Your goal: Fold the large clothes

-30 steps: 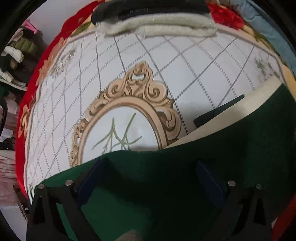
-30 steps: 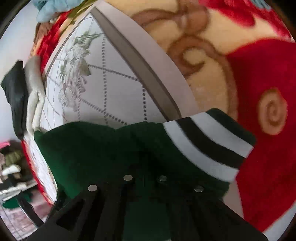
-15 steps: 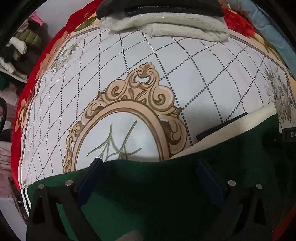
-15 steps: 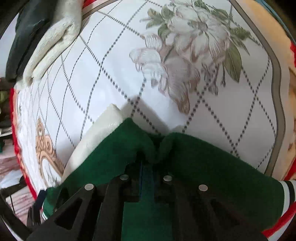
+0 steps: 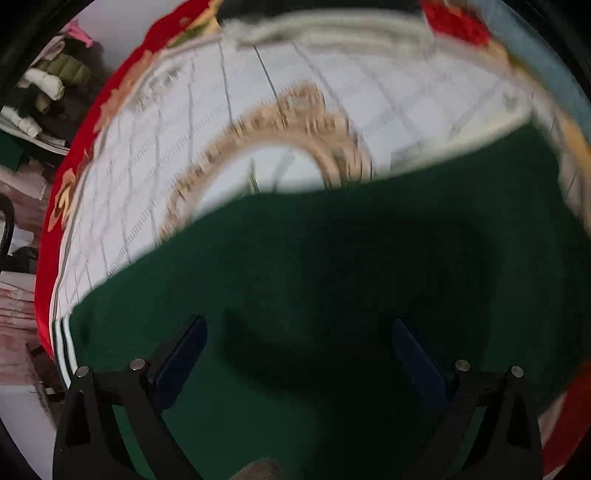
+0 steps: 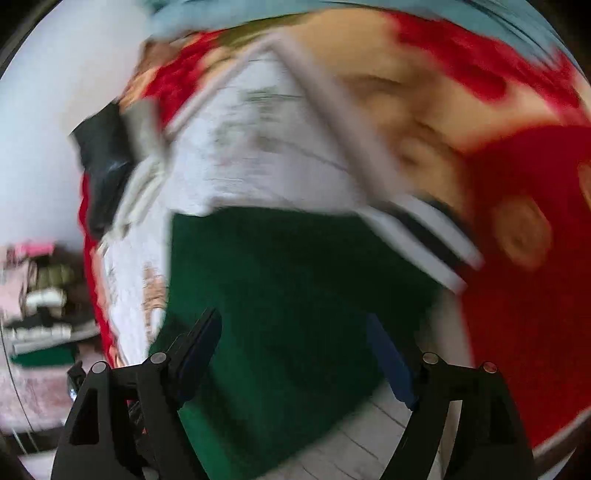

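A dark green garment (image 5: 332, 277) with a white-and-black striped hem (image 6: 424, 236) lies flat on a white patterned bedspread (image 5: 207, 122). It also shows in the right wrist view (image 6: 295, 288). My left gripper (image 5: 297, 332) is open above the green cloth, with nothing between its fingers. My right gripper (image 6: 293, 332) is open too, over the garment's near edge, with its blue-padded fingers (image 6: 199, 343) spread wide. Both views are blurred by motion.
A folded cream and black pile (image 5: 332, 29) lies at the bedspread's far edge; it also shows in the right wrist view (image 6: 110, 158). A red floral blanket (image 6: 517, 314) lies under the bedspread. Shelves with clothes (image 5: 40, 85) stand at left.
My right gripper was shut on the green cloth and is now open. The garment lies flatter on the bed. Both grippers have pulled back from it.
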`<state>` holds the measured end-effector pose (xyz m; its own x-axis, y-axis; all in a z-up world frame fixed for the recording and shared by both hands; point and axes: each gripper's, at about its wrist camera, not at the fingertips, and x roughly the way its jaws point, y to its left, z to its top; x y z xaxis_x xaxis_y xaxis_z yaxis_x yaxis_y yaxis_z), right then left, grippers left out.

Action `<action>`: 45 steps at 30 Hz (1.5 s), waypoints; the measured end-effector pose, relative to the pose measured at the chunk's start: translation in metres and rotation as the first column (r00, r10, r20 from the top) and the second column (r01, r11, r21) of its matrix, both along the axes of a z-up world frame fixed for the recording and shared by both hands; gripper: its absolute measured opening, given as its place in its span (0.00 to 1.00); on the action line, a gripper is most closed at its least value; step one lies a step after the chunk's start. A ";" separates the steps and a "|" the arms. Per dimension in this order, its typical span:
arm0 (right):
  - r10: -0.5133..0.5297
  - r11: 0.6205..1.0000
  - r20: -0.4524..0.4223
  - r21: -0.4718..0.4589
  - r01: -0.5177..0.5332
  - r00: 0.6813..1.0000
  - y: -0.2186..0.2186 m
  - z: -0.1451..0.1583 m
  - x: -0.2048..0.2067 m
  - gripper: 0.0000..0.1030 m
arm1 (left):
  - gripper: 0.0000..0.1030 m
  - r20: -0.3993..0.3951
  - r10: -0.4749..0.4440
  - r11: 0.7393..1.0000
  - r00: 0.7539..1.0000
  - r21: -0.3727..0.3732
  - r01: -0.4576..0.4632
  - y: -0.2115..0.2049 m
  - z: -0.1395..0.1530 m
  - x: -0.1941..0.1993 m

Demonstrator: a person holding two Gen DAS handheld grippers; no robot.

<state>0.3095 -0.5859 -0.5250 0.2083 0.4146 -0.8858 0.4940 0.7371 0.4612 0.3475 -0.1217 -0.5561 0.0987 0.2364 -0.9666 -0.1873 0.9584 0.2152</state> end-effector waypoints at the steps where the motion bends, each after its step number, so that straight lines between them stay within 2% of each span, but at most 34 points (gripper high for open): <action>1: -0.021 0.998 -0.005 0.065 0.022 1.000 -0.011 -0.018 -0.014 0.80 | 1.00 -0.004 0.011 1.000 1.000 -0.018 -0.011 0.001 -0.009 -0.003; 4: -0.024 0.977 0.020 0.215 0.019 1.000 -0.008 -0.065 -0.024 0.79 | 1.00 0.012 0.027 0.999 1.000 -0.040 -0.026 0.005 -0.014 -0.003; 5: -0.016 0.973 0.015 0.229 0.012 1.000 -0.007 -0.075 -0.024 0.76 | 1.00 0.014 0.028 0.999 1.000 -0.045 -0.028 0.006 -0.014 -0.002; 7: -0.022 0.941 0.055 0.338 0.002 0.998 -0.001 -0.104 -0.016 0.70 | 1.00 0.012 0.026 0.998 1.000 -0.051 -0.026 0.006 -0.013 -0.002; 10: -0.062 0.896 0.149 0.443 -0.010 0.987 0.012 -0.119 0.003 0.70 | 1.00 0.018 0.014 0.999 1.000 -0.052 -0.013 0.006 -0.012 -0.002; 13: -0.082 0.862 0.197 0.505 -0.029 0.977 0.027 -0.131 0.025 0.70 | 1.00 0.032 0.008 0.999 0.999 -0.041 -0.007 0.006 -0.011 -0.002; 15: -0.112 0.850 0.220 0.527 -0.021 0.969 0.035 -0.138 0.038 0.58 | 1.00 0.043 0.011 1.000 0.999 -0.029 -0.010 0.008 -0.010 0.000; 16: -0.121 0.846 0.207 0.533 -0.008 0.971 0.037 -0.141 0.041 0.34 | 1.00 0.047 0.020 0.999 0.999 -0.030 -0.018 0.010 -0.010 0.002; 17: -0.130 0.841 0.205 0.541 -0.002 0.970 0.039 -0.141 0.044 0.26 | 1.00 0.046 0.025 0.999 0.999 -0.036 -0.023 0.011 -0.011 0.004; 19: -0.120 0.865 0.241 0.501 -0.017 0.963 0.046 -0.124 0.052 0.21 | 1.00 0.044 0.045 0.997 0.998 -0.057 -0.043 0.016 -0.012 0.005; 21: -0.112 0.868 0.309 0.493 -0.058 0.944 0.053 -0.092 0.056 0.20 | 1.00 0.048 0.049 0.997 0.998 -0.068 -0.046 0.017 -0.014 0.005; 24: -0.045 0.883 0.384 0.447 -0.142 0.922 0.068 -0.053 0.057 0.19 | 1.00 0.052 0.058 0.996 0.997 -0.077 -0.054 0.020 -0.015 0.006; 28: 0.038 0.908 0.428 0.363 -0.211 0.903 0.083 -0.029 0.055 0.19 | 1.00 0.058 0.065 0.995 0.996 -0.082 -0.060 0.019 -0.015 0.003; 29: 0.058 0.922 0.422 0.325 -0.210 0.905 0.083 -0.031 0.057 0.19 | 1.00 0.061 0.067 0.995 0.996 -0.083 -0.062 0.020 -0.016 0.003; 31: 0.046 0.922 0.380 0.339 -0.185 0.924 0.076 -0.050 0.065 0.20 | 1.00 0.069 0.071 0.994 0.995 -0.085 -0.065 0.023 -0.017 0.002; 33: 0.043 0.931 0.282 0.338 -0.142 0.958 0.066 -0.082 0.078 0.31 | 1.00 0.073 0.074 0.994 0.995 -0.089 -0.067 0.017 -0.016 -0.002; 35: 0.064 0.931 0.227 0.337 -0.140 0.972 0.062 -0.110 0.089 0.42 | 1.00 0.079 0.073 0.994 0.994 -0.087 -0.066 0.015 -0.015 -0.003; 37: 0.048 0.914 0.212 0.386 -0.129 0.976 0.059 -0.132 0.095 0.51 | 1.00 0.082 0.077 0.994 0.994 -0.087 -0.070 0.014 -0.013 -0.006; 38: 0.025 0.901 0.210 0.418 -0.113 0.977 0.058 -0.139 0.096 0.52 | 1.00 0.080 0.081 0.994 0.993 -0.087 -0.074 0.013 -0.011 -0.006; 40: -0.017 0.883 0.218 0.461 -0.088 0.976 0.055 -0.145 0.100 0.52 | 1.00 0.069 0.088 0.994 0.994 -0.077 -0.083 0.015 -0.007 -0.008; 42: -0.026 0.895 0.236 0.438 -0.082 0.971 0.058 -0.143 0.102 0.49 | 1.00 0.071 0.100 0.993 0.993 -0.068 -0.095 0.016 0.001 -0.014; 44: -0.038 0.910 0.243 0.410 -0.067 0.969 0.059 -0.138 0.097 0.27 | 1.00 0.058 0.112 0.993 0.992 -0.049 -0.110 0.016 0.007 -0.024; 45: -0.060 0.912 0.241 0.408 -0.045 0.969 0.059 -0.135 0.096 0.25 | 1.00 0.054 0.118 0.992 0.992 -0.045 -0.115 0.015 0.008 -0.028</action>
<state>0.4055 -0.5273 -0.6599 0.3997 0.7250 -0.5609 0.3324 0.4556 0.8258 0.3193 -0.1067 -0.5485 0.1275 0.2093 -0.9695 -0.3090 0.9372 0.1617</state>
